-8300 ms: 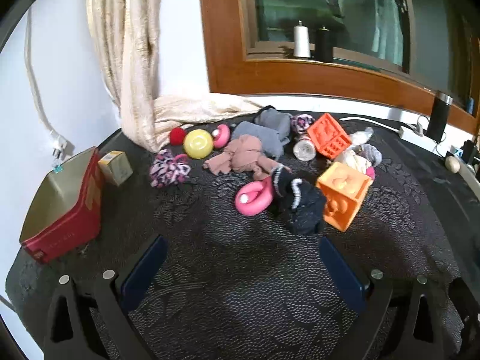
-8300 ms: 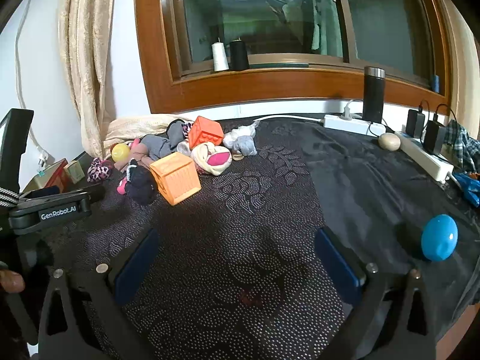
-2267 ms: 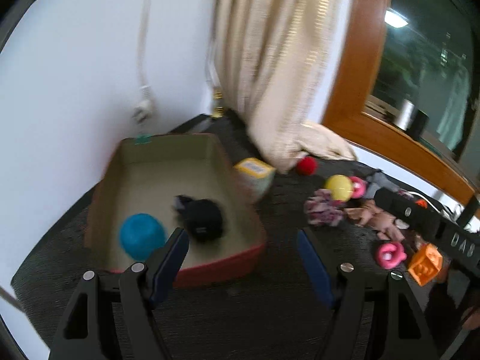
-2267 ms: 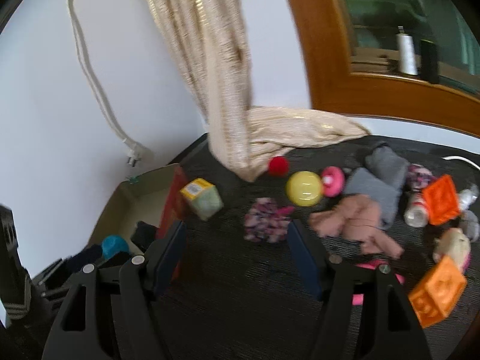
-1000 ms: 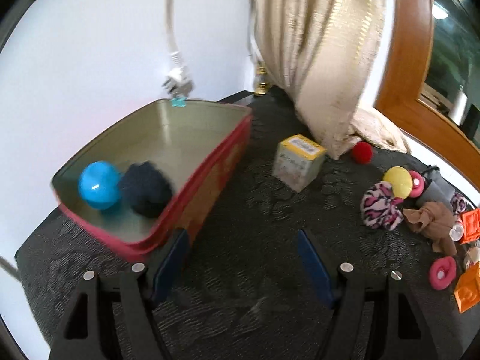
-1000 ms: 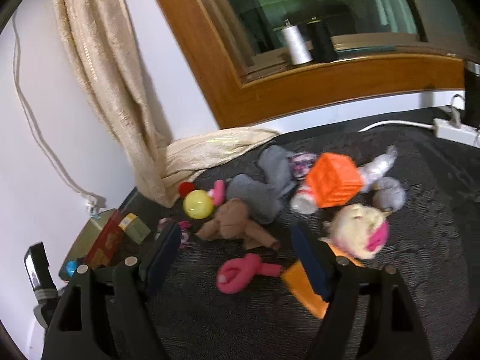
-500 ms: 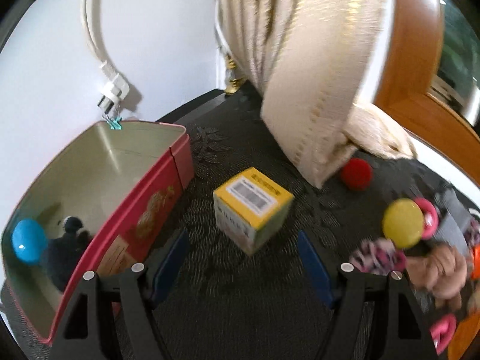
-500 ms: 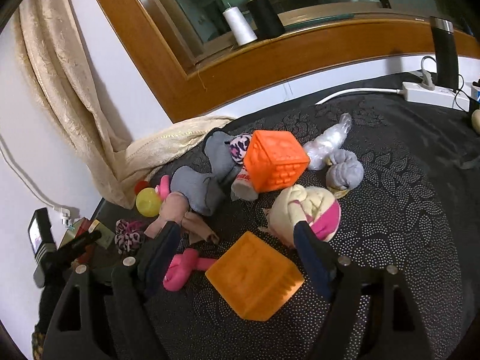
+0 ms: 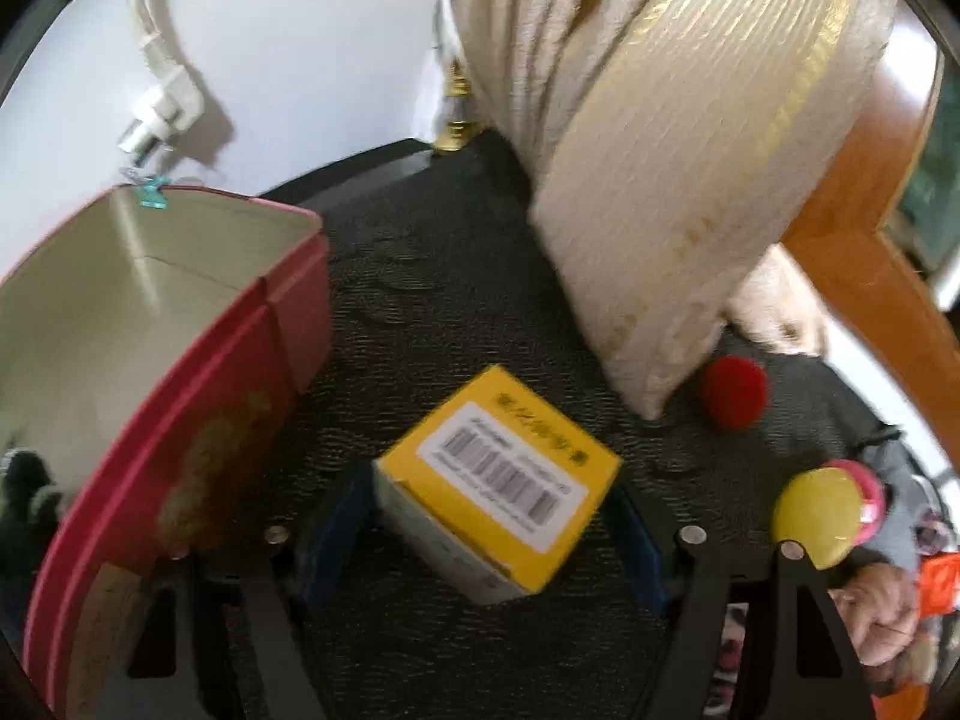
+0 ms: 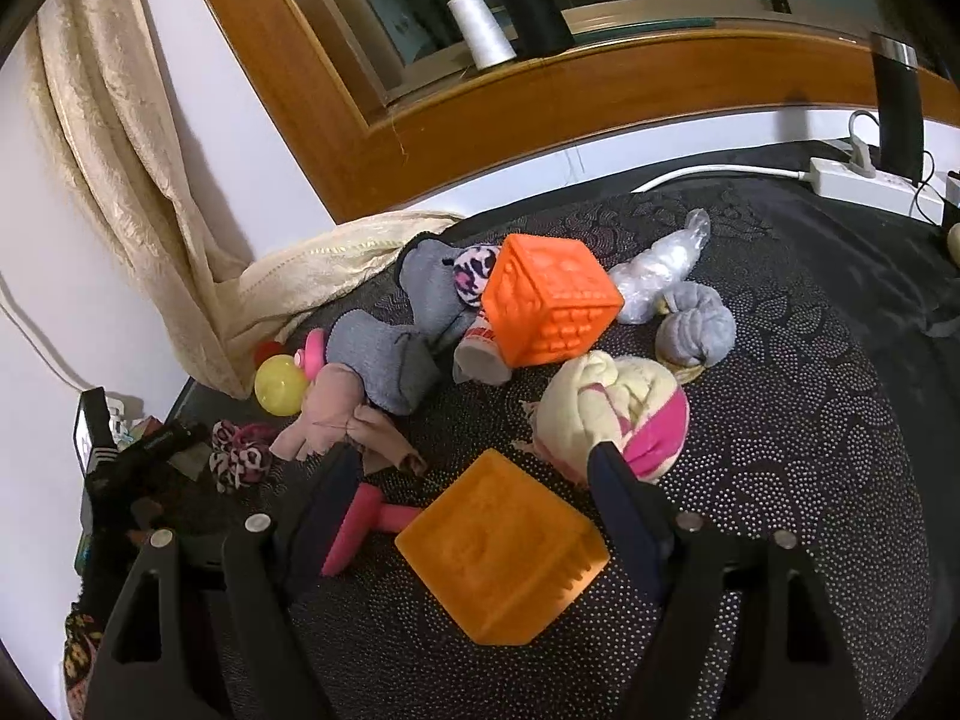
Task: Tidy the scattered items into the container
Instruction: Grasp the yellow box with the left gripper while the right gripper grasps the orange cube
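Observation:
A yellow box [image 9: 498,492] with a barcode label stands on the dark cloth, right of the red tin [image 9: 198,420]. My left gripper [image 9: 492,516] has the box between its fingers. Its jaws are closing, and the pads meet the box's two side corners. A dark sock [image 9: 24,492] lies inside the tin. In the right wrist view my right gripper [image 10: 474,510] stands open over a pale orange cube [image 10: 498,546]. The cube lies between its fingers with a gap on the left, where a pink toy [image 10: 360,522] pokes in.
A cream curtain [image 9: 660,180] hangs close behind the box, with a red pompom [image 9: 735,393] and yellow ball [image 9: 816,516] to its right. Beyond the pale cube lie a bright orange cube [image 10: 549,300], a cream-and-pink sock roll [image 10: 612,414], grey socks [image 10: 384,360] and a leopard scrunchie [image 10: 240,456].
My left gripper has moved forward past the tin until the yellow box sits between its fingers, and the fingers have come closer together. The right gripper has sunk slightly toward the pale orange cube.

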A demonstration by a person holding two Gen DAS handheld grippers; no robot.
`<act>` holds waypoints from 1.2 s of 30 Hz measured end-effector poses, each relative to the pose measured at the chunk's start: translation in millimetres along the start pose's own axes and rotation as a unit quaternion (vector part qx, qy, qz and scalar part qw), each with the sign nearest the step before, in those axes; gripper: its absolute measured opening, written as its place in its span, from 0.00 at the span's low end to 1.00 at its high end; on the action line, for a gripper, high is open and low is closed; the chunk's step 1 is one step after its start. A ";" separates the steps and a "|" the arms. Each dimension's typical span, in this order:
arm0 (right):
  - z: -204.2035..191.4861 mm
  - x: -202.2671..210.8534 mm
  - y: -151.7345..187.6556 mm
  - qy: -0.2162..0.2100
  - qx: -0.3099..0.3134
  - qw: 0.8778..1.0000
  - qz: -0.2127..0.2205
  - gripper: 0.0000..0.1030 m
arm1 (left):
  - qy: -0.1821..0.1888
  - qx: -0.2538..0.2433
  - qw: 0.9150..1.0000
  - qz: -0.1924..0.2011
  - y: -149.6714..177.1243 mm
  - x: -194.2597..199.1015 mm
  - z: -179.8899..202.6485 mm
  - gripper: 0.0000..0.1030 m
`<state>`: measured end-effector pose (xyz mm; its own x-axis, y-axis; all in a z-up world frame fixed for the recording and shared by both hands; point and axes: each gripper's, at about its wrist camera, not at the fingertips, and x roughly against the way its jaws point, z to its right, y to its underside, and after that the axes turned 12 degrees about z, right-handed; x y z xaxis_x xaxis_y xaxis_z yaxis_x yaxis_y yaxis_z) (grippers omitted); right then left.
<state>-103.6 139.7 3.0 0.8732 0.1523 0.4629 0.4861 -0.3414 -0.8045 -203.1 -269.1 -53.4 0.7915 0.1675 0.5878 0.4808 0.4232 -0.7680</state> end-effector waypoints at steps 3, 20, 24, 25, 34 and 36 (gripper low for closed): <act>-2.9 4.1 -0.8 0.007 0.009 1.000 0.013 0.79 | 0.000 -0.010 1.000 0.002 1.5 1.9 4.0 0.63; 35.5 5.8 -22.2 0.056 -0.027 0.998 -0.026 0.77 | 0.022 -0.089 0.994 0.063 45.7 95.6 70.5 0.63; 16.5 2.7 -13.9 0.013 0.006 0.998 -0.058 0.78 | 0.031 -0.087 0.994 0.061 61.4 112.9 74.4 0.63; 7.2 2.4 -10.2 0.005 0.030 0.997 -0.065 0.78 | 0.032 -0.087 0.994 0.061 64.1 116.6 74.8 0.63; -14.0 -17.0 15.0 0.031 0.152 0.981 -0.113 0.78 | 0.038 -0.088 0.993 0.076 70.6 147.9 72.9 0.63; -13.0 -18.0 16.7 0.028 0.165 0.979 -0.113 0.63 | 0.040 -0.087 0.992 0.076 72.5 151.8 71.3 0.63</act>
<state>-111.6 119.2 -14.0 0.7431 0.1360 0.6552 0.6596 0.0153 -0.7514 -74.9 -149.5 -1.7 0.8840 0.1432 0.4450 0.4060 0.2368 -0.8827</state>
